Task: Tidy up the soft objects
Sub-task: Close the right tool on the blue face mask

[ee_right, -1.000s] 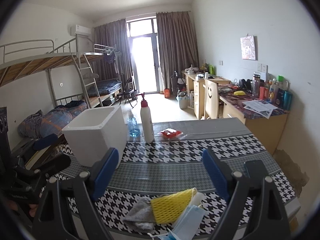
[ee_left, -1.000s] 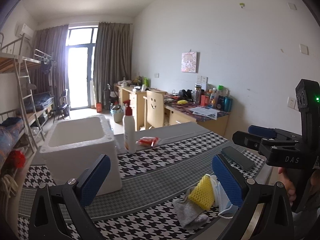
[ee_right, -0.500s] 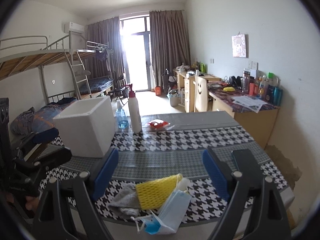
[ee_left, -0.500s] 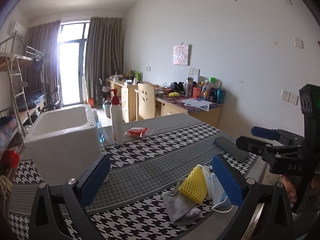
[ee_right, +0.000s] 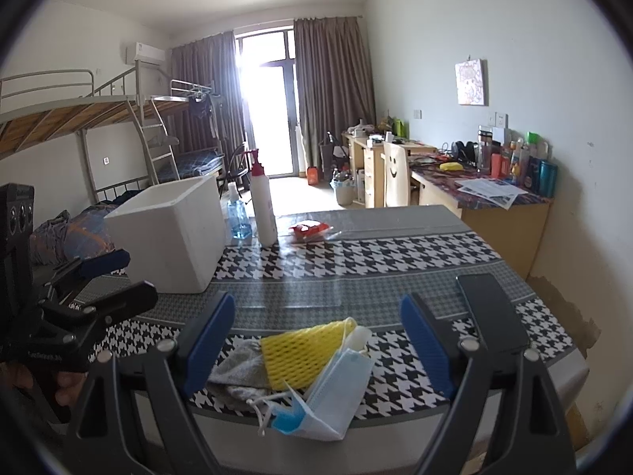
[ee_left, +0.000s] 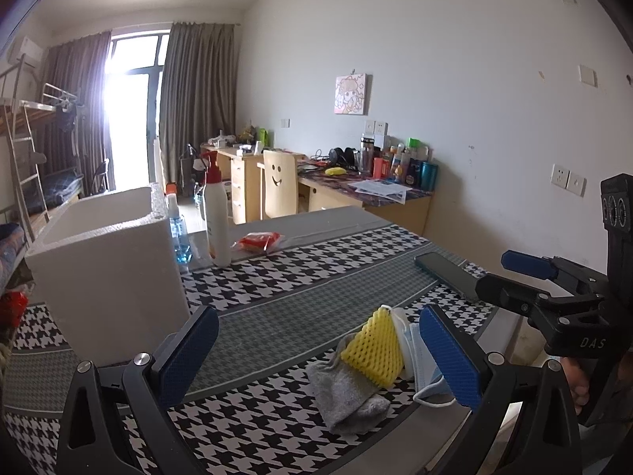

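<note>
A pile of soft things lies at the table's near edge: a yellow foam net (ee_left: 376,350) (ee_right: 304,352), a grey cloth (ee_left: 348,394) (ee_right: 237,370) and a blue face mask (ee_left: 425,368) (ee_right: 336,396). My left gripper (ee_left: 320,356) is open, its blue pads wide apart, with the pile just ahead near the right pad. My right gripper (ee_right: 316,340) is open too and frames the pile from just short of it. Neither touches anything. A white foam box (ee_left: 107,269) (ee_right: 170,233) stands open-topped at the left of the table.
On the houndstooth cloth (ee_right: 356,253) lie a black phone (ee_right: 490,308) at the right, a white pump bottle (ee_right: 263,202), a small blue bottle (ee_right: 237,217) and a red packet (ee_right: 310,229) at the far side. Desks, a chair and a bunk bed stand beyond.
Both grippers have sunk toward the table and come closer to the pile, which now sits higher and larger in both views. Their jaws have stayed equally wide.
</note>
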Available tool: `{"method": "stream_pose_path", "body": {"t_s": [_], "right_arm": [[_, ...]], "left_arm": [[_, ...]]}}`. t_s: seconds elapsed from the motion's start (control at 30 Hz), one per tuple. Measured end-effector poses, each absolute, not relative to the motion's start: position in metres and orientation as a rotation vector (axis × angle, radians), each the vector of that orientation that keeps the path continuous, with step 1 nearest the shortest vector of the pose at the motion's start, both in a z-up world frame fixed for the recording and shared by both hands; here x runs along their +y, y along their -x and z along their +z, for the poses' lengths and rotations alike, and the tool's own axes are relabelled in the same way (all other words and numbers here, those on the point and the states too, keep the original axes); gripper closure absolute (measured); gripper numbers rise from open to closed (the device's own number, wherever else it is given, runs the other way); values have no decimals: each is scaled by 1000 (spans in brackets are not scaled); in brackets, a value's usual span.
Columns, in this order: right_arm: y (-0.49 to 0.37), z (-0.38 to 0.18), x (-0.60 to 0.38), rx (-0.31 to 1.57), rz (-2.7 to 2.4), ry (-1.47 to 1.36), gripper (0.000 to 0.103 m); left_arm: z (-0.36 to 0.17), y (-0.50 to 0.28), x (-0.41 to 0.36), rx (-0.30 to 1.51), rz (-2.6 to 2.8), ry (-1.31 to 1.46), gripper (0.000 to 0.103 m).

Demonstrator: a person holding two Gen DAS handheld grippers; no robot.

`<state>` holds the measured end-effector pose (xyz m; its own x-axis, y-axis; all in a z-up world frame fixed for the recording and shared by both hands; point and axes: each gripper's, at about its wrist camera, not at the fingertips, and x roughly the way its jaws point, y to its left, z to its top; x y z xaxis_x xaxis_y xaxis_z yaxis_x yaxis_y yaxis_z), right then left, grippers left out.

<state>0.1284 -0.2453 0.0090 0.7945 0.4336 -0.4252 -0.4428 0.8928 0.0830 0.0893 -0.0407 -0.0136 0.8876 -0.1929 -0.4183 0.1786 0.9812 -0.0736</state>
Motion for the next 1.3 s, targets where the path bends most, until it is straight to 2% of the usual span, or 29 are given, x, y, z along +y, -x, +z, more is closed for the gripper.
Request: {"method": "stream_pose_path", "body": {"t_s": [0.53, 1.07, 1.13, 1.3], "right_arm": [[-113, -21, -258, 465, 496, 48, 15], [-116, -64, -248, 564, 571, 45, 15], [-117, -68, -248, 574, 573, 41, 19], [-120, -77, -249, 620, 587, 14, 42]], "left_arm": [[-46, -101, -50, 523, -205, 32, 1], [-63, -112, -53, 574, -198, 36, 1], [-65, -114, -53, 586, -199, 38, 1], [-73, -117, -56, 618, -219, 43, 1]]}}
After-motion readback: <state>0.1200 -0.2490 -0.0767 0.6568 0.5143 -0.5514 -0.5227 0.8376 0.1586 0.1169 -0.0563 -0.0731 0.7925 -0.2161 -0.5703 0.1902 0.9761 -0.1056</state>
